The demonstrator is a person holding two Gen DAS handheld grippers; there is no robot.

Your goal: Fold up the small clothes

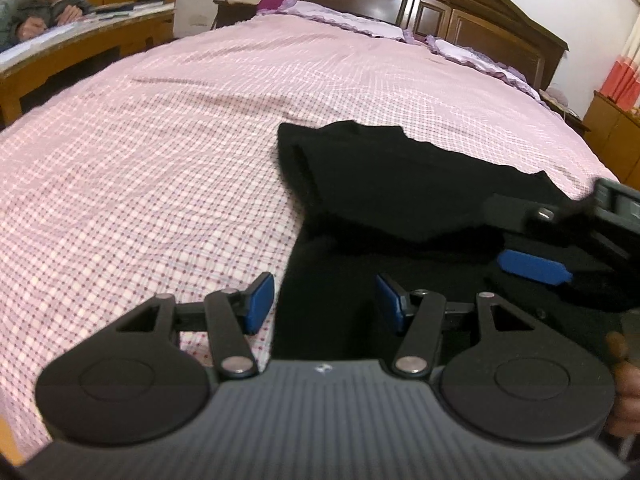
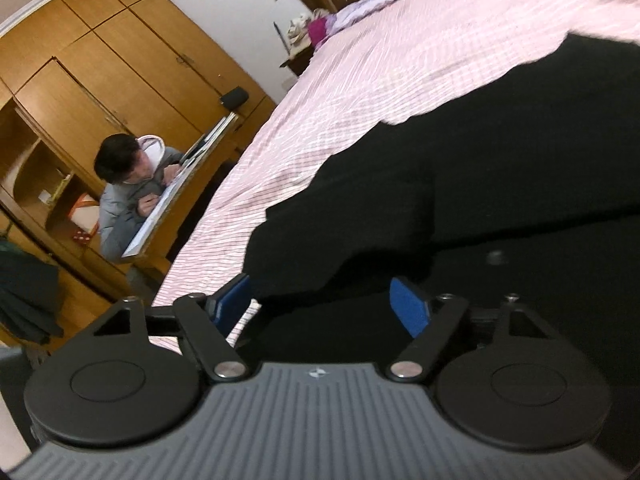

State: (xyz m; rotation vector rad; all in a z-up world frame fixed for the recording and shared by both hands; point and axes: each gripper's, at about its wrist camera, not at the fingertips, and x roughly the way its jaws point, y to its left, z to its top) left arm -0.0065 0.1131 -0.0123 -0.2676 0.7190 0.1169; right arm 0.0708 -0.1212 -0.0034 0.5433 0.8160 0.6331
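Here we are at the bed [image 1: 160, 140], pink-checked sheet stretched across it, and a black garment [image 1: 380, 184] lying on its near right part, one layer folded over another with the fold edge running across. The left tongs [image 1: 324, 300] hang low over the garment's left edge, blue pads [image 1: 260, 300] spread wide, one pad above the sheet and the other above black cloth, nothing pinched between them. Over to the right, the right tongs [image 1: 532, 266] come into the left camera's view, one blue finger lying against the dark fabric; from that angle I cannot tell how it stands. Its own camera settles it: the right tongs [image 2: 324, 308] are spread apart too, pads either side of the black garment [image 2: 500, 180] near its edge, holding nothing.

As for containers, the wooden wardrobe [image 2: 132, 60] on the far left has its upper doors closed, and the open shelves [image 2: 44, 184] beside it hold a box or two, too blurred to name. A person in a grey jacket [image 2: 120, 200] sits writing at the desk [image 1: 80, 40] far left, papers on it. Lilac pillows [image 1: 348, 20] lie along the dark wooden headboard [image 1: 432, 4].
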